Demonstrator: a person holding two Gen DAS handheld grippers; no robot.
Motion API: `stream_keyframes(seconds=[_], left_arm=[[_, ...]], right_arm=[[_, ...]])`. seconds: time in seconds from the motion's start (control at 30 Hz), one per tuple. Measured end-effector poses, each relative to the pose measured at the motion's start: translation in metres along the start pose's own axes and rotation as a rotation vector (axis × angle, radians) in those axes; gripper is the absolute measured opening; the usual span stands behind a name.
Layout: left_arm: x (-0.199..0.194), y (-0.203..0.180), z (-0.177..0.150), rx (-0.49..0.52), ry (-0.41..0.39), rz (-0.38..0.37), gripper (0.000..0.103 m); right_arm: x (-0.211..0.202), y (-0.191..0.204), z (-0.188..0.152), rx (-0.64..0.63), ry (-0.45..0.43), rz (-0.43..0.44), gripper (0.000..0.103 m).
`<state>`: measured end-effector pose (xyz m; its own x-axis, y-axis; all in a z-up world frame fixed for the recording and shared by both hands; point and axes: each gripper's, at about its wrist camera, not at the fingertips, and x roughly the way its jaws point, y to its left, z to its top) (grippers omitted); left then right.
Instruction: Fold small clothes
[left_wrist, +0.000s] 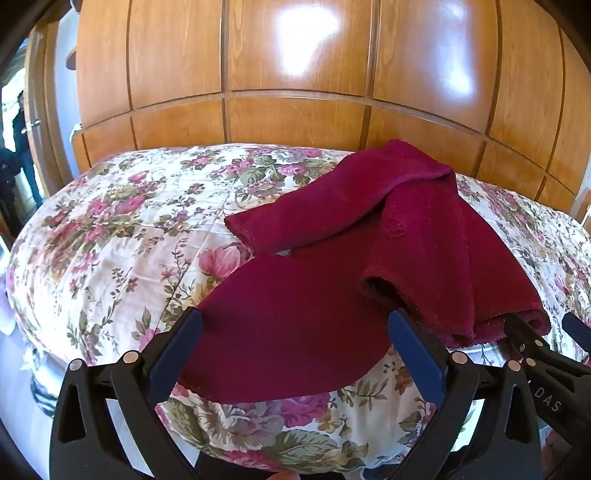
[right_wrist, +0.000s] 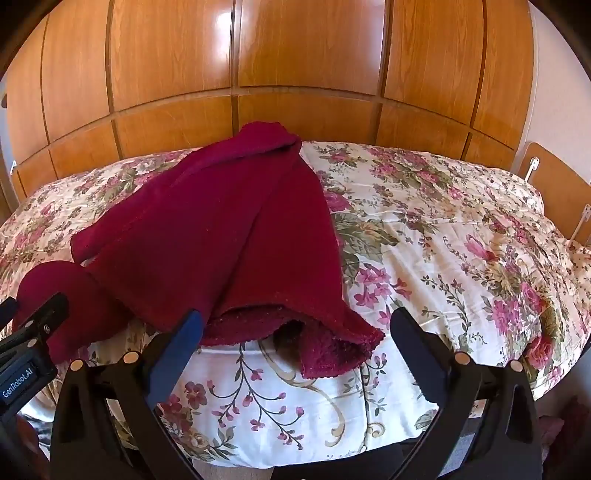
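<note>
A dark red fleece garment (left_wrist: 417, 236) lies on the flowered bedspread (left_wrist: 110, 236), one sleeve stretched left and a smooth rounded part near the front edge. My left gripper (left_wrist: 295, 325) is open, its blue fingers on either side of that rounded part, holding nothing. In the right wrist view the garment (right_wrist: 221, 229) lies folded lengthwise, its hem open at the near end. My right gripper (right_wrist: 295, 325) is open just short of the hem. The left gripper's body (right_wrist: 26, 350) shows at the left edge.
A glossy wooden wardrobe (left_wrist: 295, 74) stands behind the bed. The bedspread (right_wrist: 461, 258) spreads wide to the right of the garment. A wooden headboard (right_wrist: 554, 192) is at the far right. A doorway (left_wrist: 18, 147) opens at the far left.
</note>
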<state>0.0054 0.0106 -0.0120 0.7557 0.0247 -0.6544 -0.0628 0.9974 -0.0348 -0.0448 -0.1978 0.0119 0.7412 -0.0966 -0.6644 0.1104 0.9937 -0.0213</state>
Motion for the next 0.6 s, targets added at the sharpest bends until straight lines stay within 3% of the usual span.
stream_keyframes(seconds=[0.6], left_arm=[[-0.0002,-0.001,0.0021,0.004,0.007,0.005,0.1]], right_arm=[[-0.0005,0.0003,0.0008,0.004,0.003,0.012,0.101]])
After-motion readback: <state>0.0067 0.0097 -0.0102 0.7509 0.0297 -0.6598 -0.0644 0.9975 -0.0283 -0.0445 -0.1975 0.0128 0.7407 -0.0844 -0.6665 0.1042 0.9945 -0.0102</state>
